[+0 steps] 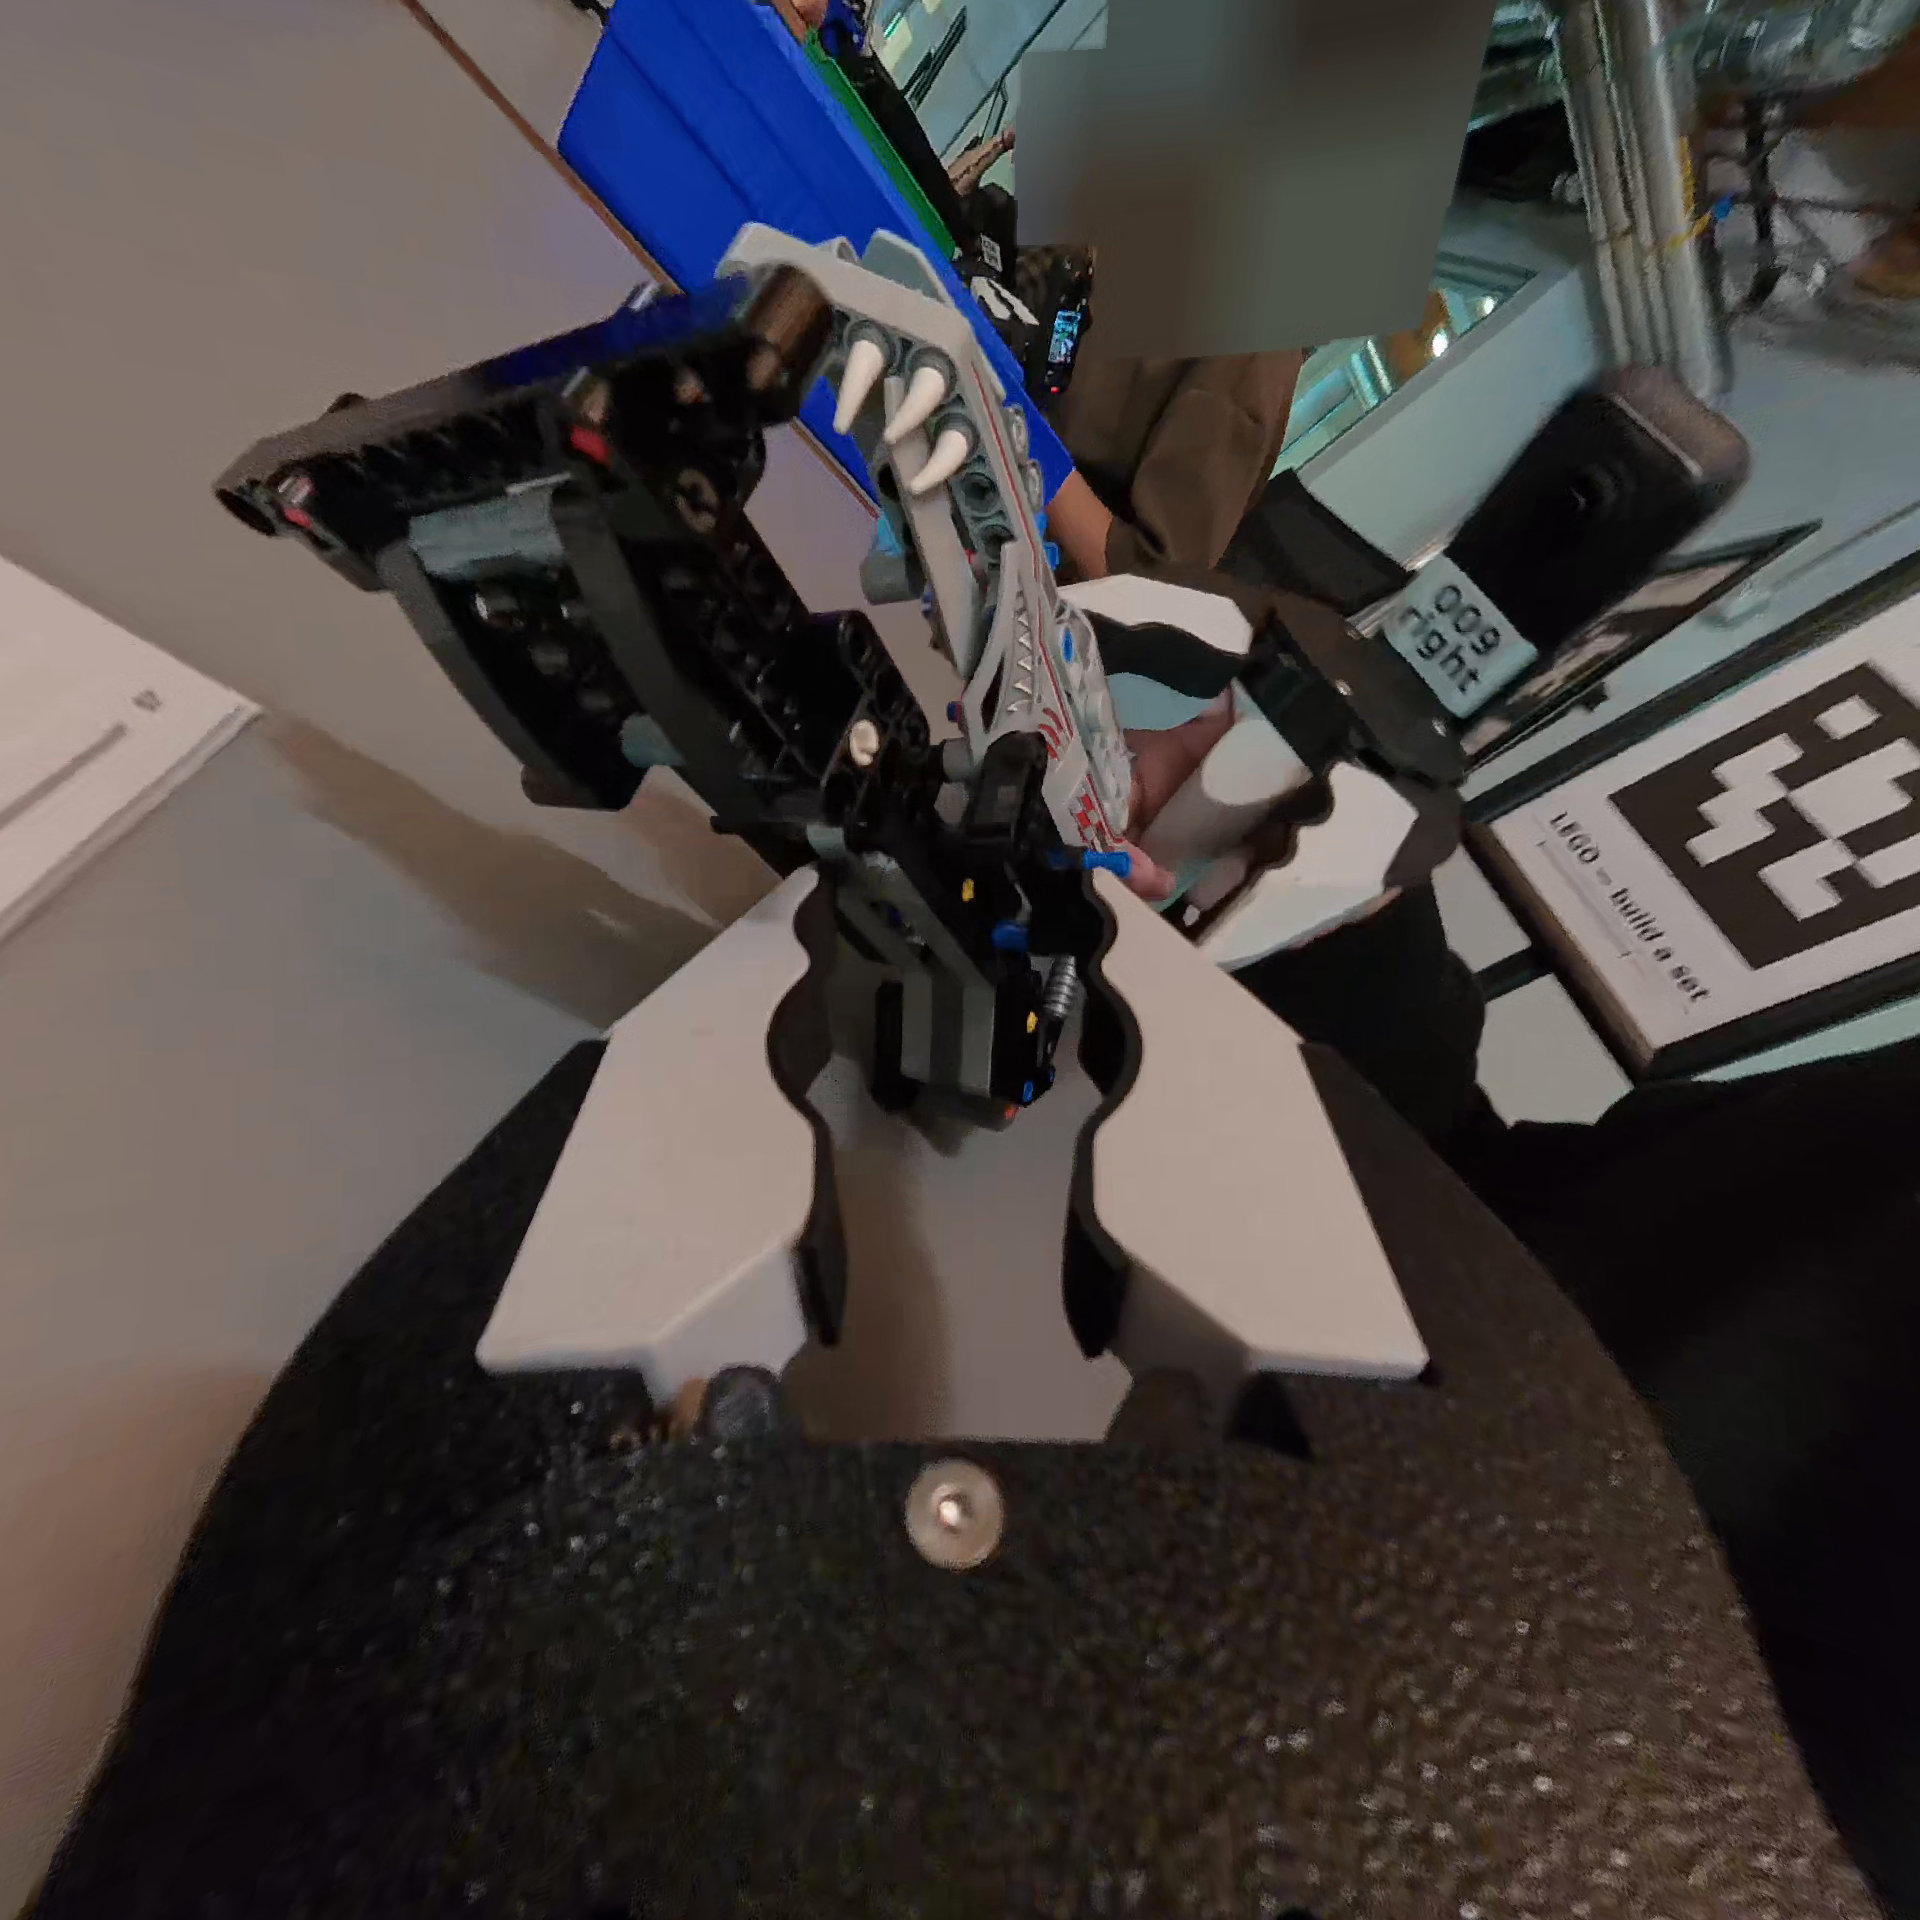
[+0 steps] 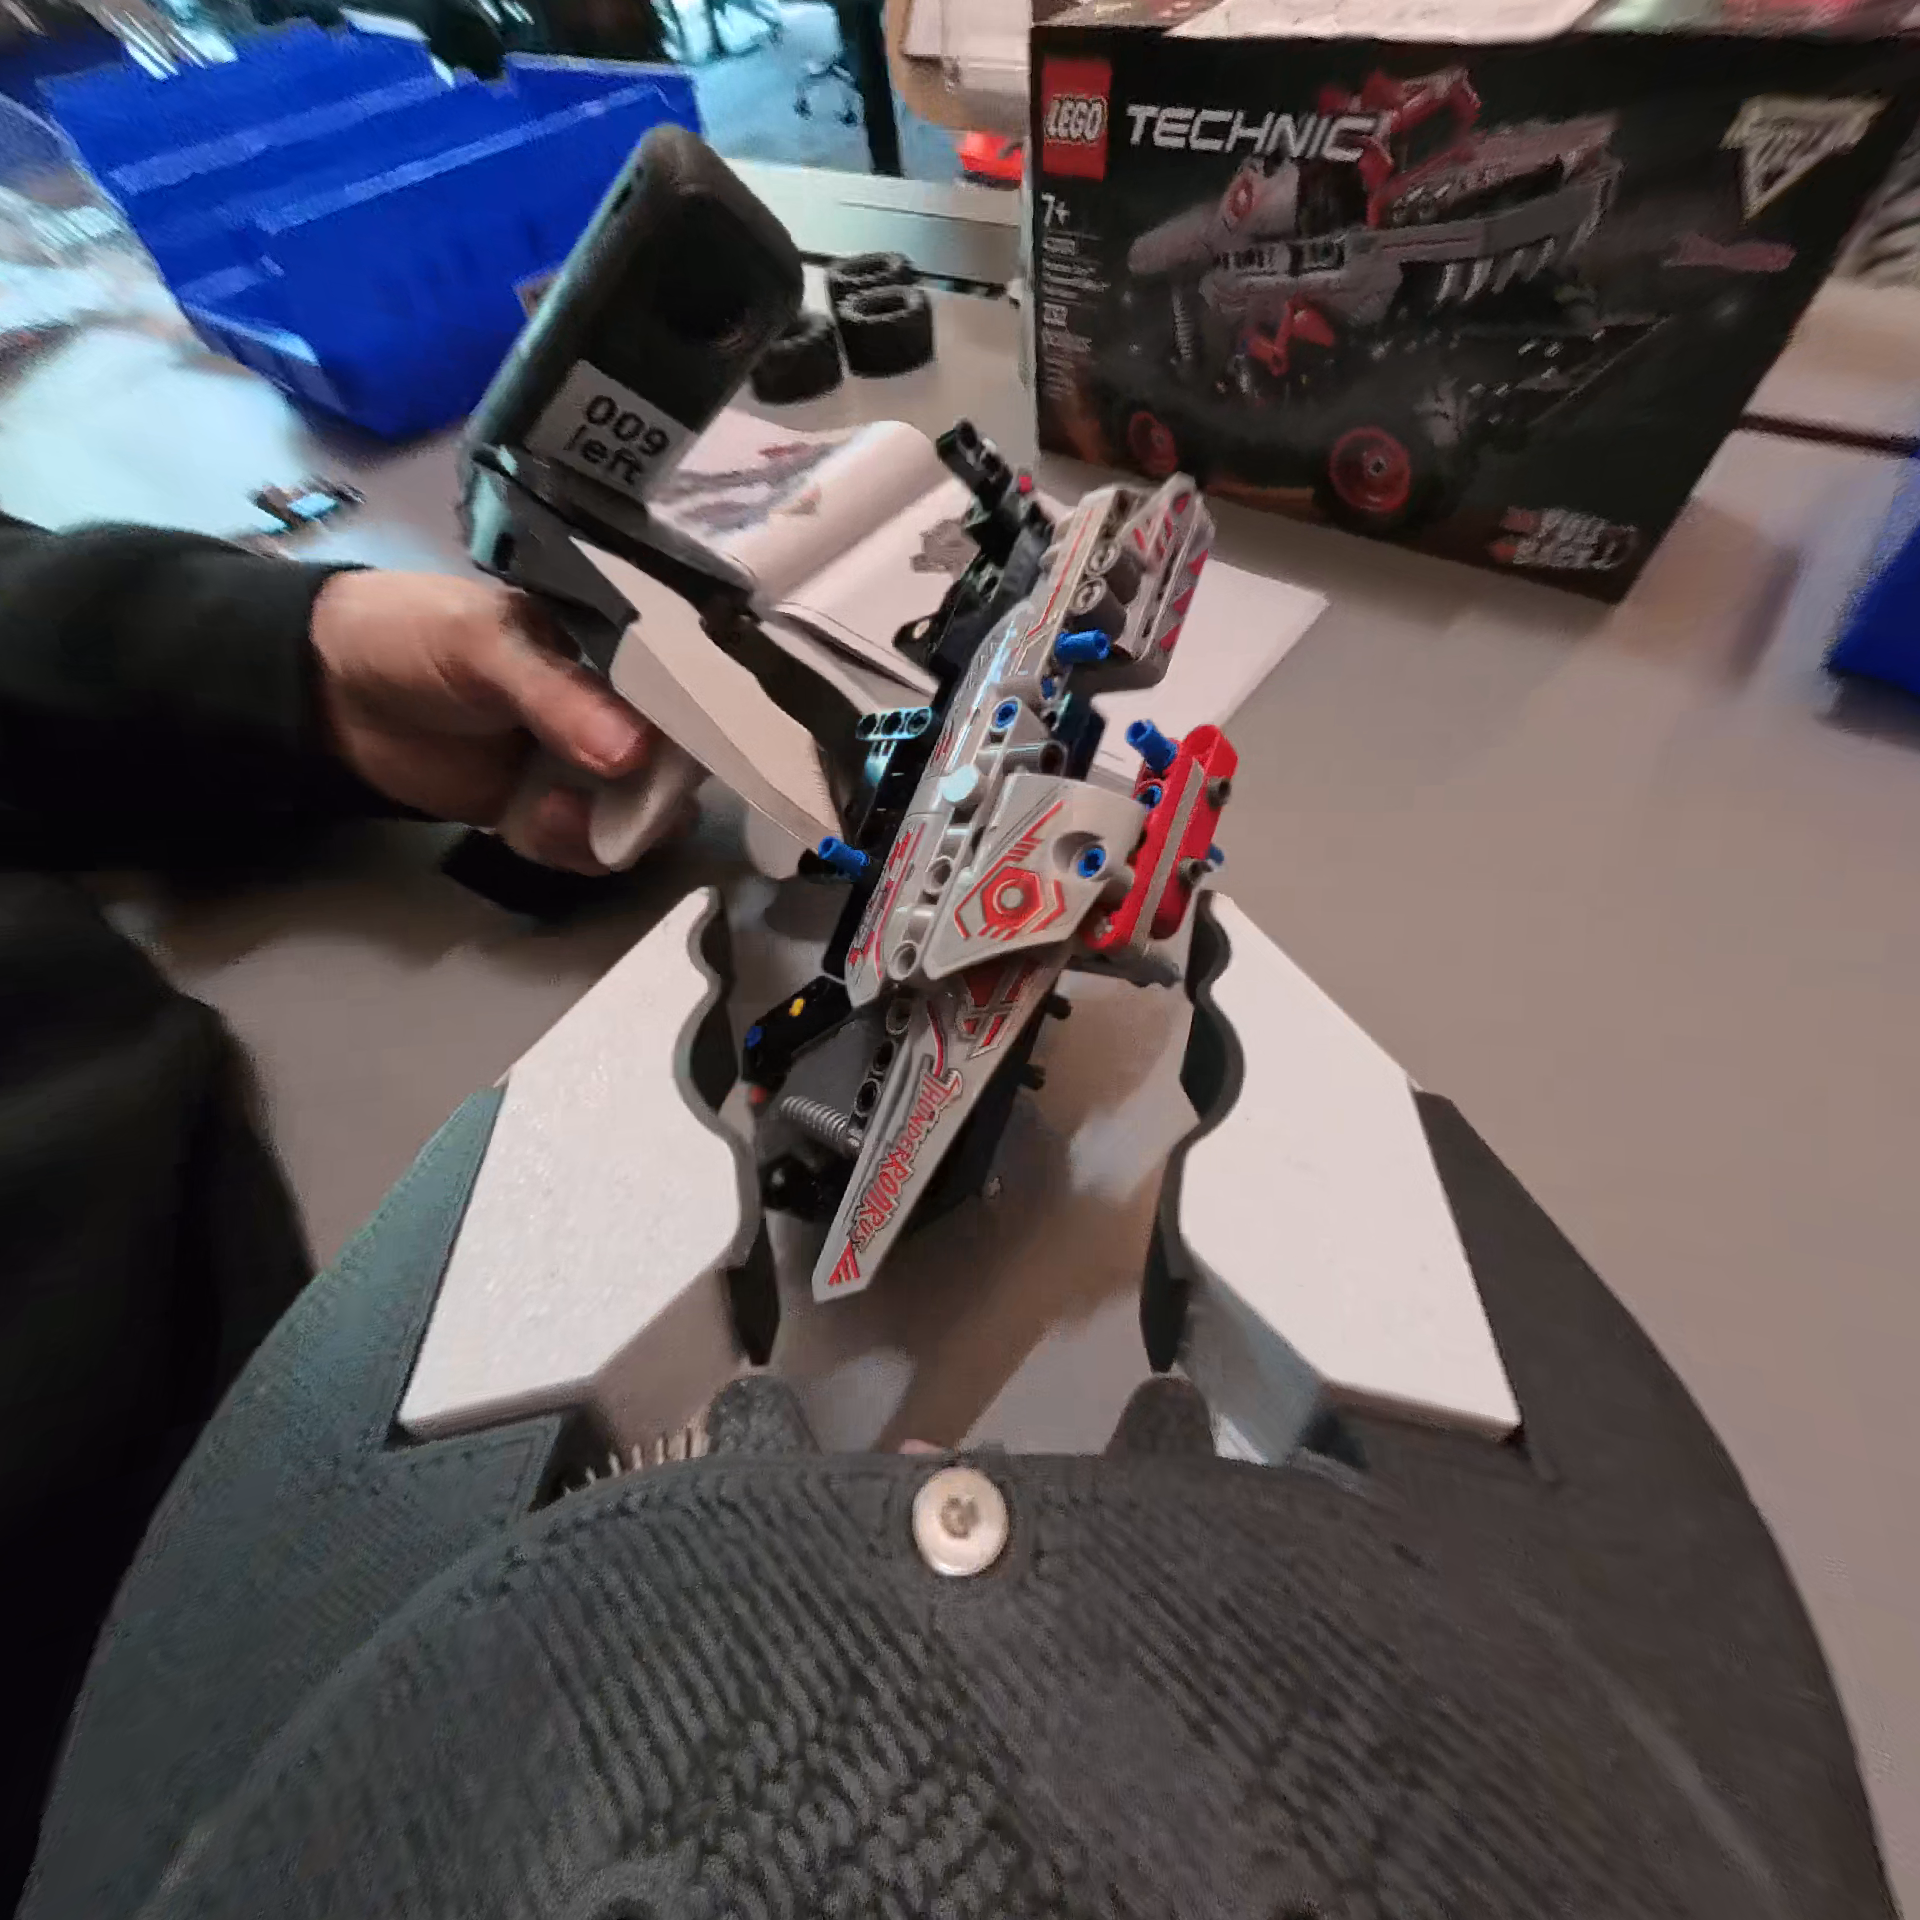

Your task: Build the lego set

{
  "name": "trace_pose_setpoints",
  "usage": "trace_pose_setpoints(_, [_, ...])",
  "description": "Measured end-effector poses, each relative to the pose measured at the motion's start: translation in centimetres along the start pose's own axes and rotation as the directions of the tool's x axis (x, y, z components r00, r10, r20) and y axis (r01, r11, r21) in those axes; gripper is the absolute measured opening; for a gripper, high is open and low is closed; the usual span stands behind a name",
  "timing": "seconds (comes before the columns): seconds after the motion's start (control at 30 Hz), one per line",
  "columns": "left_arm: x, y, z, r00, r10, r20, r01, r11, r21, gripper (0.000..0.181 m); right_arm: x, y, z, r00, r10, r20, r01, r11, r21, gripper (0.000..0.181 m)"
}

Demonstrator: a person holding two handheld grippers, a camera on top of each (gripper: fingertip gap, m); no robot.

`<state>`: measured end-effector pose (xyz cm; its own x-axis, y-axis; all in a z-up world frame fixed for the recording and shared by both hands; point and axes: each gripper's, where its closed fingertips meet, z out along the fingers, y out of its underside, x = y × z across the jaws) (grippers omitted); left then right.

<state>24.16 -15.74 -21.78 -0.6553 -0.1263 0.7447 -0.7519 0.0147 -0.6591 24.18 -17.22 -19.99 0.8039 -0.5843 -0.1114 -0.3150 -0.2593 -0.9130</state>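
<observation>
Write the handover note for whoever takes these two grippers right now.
Left tongs: shut on the half-built grey, black and red brick truck model, gripping its black lower end and holding it up off the grey table.
Right tongs: open, straddling the model's grey stickered side panel, not clamped.
Done: chassis, toothed grey side panels, red bar.
Left: black rubber tyres lie loose beyond, beside the set's printed cardboard box. The open paper instruction booklet lies behind the model.
</observation>
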Motion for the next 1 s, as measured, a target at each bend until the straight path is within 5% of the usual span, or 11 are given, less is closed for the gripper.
trace_pose_setpoints(0.13, [0.6,-0.3,-0.3,0.982,0.190,0.011,-0.190,0.981,-0.047,0.042,0.5,-0.5,0.3,0.975,0.184,0.121,-0.191,0.980,0.049,0.094])
trace_pose_setpoints(0.23, [1.3,-0.6,-0.4,0.935,0.355,0.011,-0.353,0.933,-0.068,0.042,-0.8,-0.9,1.0,0.917,0.284,0.282,-0.306,0.951,0.037,0.079])
trace_pose_setpoints(0.37, [1.7,-1.0,-1.0,0.849,0.528,0.012,-0.527,0.848,-0.060,0.043,-0.7,-1.1,1.3,0.944,0.186,0.271,-0.215,0.973,0.083,0.058])
trace_pose_setpoints(0.53, [2.6,-0.3,-1.5,0.789,0.614,-0.031,-0.614,0.783,-0.102,0.044,-2.2,-2.1,0.5,0.966,-0.066,0.250,0.005,0.971,0.240,0.054])
trace_pose_setpoints(0.8, [3.1,0.3,-0.5,0.952,0.269,-0.148,-0.282,0.956,-0.078,0.043,-3.1,-2.2,-1.1,0.944,-0.076,0.320,-0.041,0.938,0.345,0.047])
trace_pose_setpoints(1.0, [2.6,1.7,-0.2,0.982,0.015,-0.190,-0.045,0.987,-0.154,0.051,-3.2,-2.2,-1.2,0.938,-0.049,0.343,-0.074,0.939,0.336,0.047])
